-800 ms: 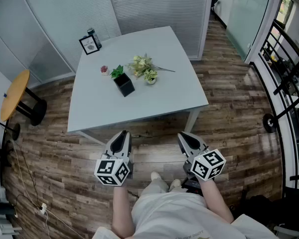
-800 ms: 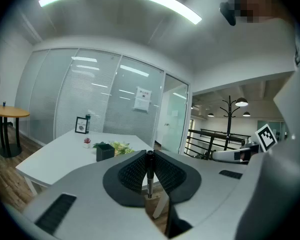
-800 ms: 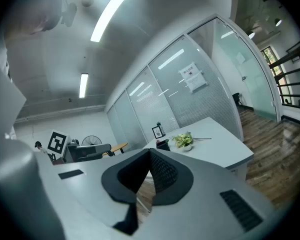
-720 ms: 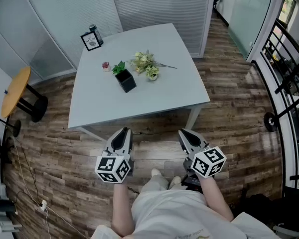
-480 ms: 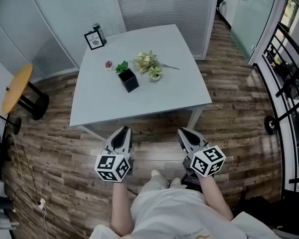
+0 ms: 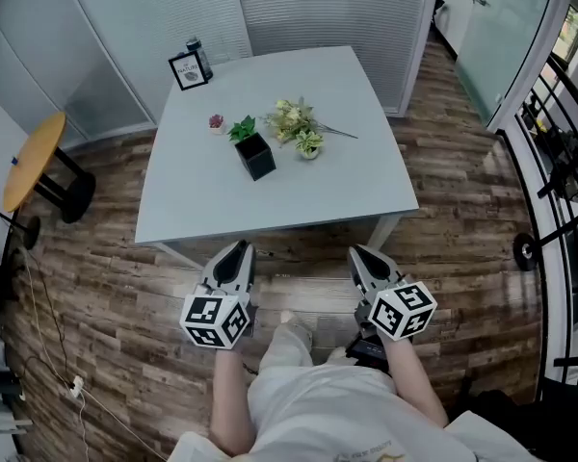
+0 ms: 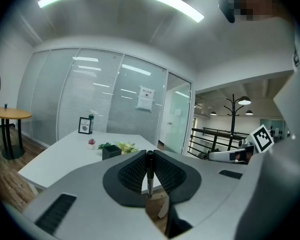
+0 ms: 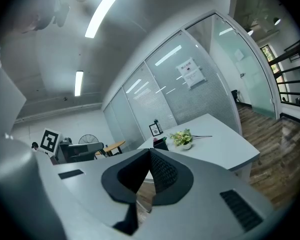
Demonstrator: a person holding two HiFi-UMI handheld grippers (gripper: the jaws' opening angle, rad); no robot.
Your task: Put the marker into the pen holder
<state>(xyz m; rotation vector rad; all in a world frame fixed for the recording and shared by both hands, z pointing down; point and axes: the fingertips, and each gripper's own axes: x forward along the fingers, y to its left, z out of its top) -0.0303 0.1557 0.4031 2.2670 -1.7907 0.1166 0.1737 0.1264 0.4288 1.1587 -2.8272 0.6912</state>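
Observation:
The black square pen holder (image 6: 255, 155) stands on the white table (image 6: 318, 200), with green leaves beside it; it also shows small and far off in the left gripper view (image 7: 111, 151) and the right gripper view (image 8: 161, 144). My left gripper (image 6: 239, 248) hovers over the wooden floor short of the table's near edge, shut on a dark marker (image 7: 149, 174) that stands upright between its pads. Beside it my right gripper (image 6: 357, 253) is shut with nothing in it (image 8: 149, 153). In the head view the marker is hidden.
On the table are a flower bunch in a small white pot (image 6: 303, 133), a tiny pink plant (image 6: 217, 121) and a framed picture (image 6: 189, 70) at the far corner. A round wooden side table (image 6: 29, 162) stands left; a black railing (image 6: 559, 162) runs right. Glass walls stand behind.
The head view has shifted, so the table sits slightly nearer and more to the right. Both grippers keep the same pose and stay shut.

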